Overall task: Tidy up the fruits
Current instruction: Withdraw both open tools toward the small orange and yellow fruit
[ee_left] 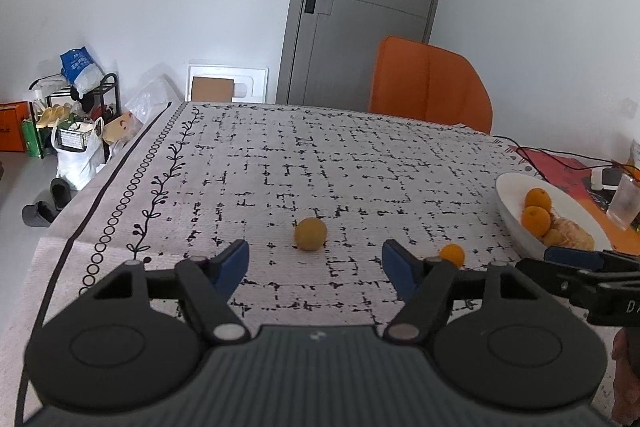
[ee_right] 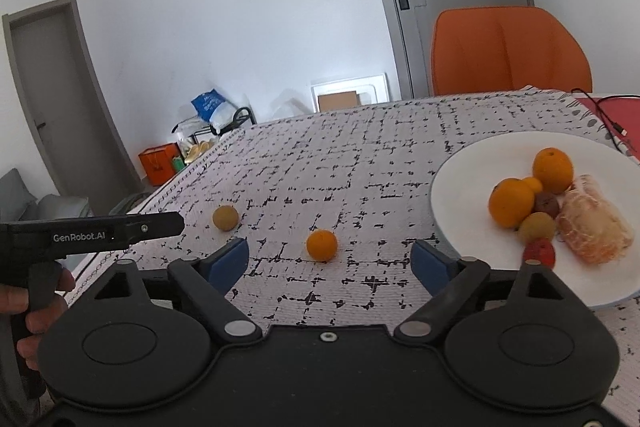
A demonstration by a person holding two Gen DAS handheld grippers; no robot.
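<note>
A dull yellow round fruit (ee_left: 311,234) lies on the patterned tablecloth just ahead of my left gripper (ee_left: 316,263), whose blue pads stand open and clear of it. A small orange (ee_right: 321,245) lies ahead of my right gripper (ee_right: 332,263), also open, with nothing between its fingers. That orange (ee_left: 452,255) shows beside the left gripper's right finger. A white plate (ee_right: 460,183) at the right holds oranges (ee_right: 512,202), a peeled citrus (ee_right: 592,223), a yellow fruit and small red ones. The yellow fruit (ee_right: 225,217) appears left of the orange in the right wrist view.
An orange chair (ee_left: 430,83) stands behind the table's far edge. Cables (ee_left: 560,157), a red mat and a clear glass (ee_left: 624,201) lie at the far right. The table's left edge (ee_left: 120,163) drops to a floor with bags and shoes. A hand (ee_right: 44,307) holds the left gripper's handle.
</note>
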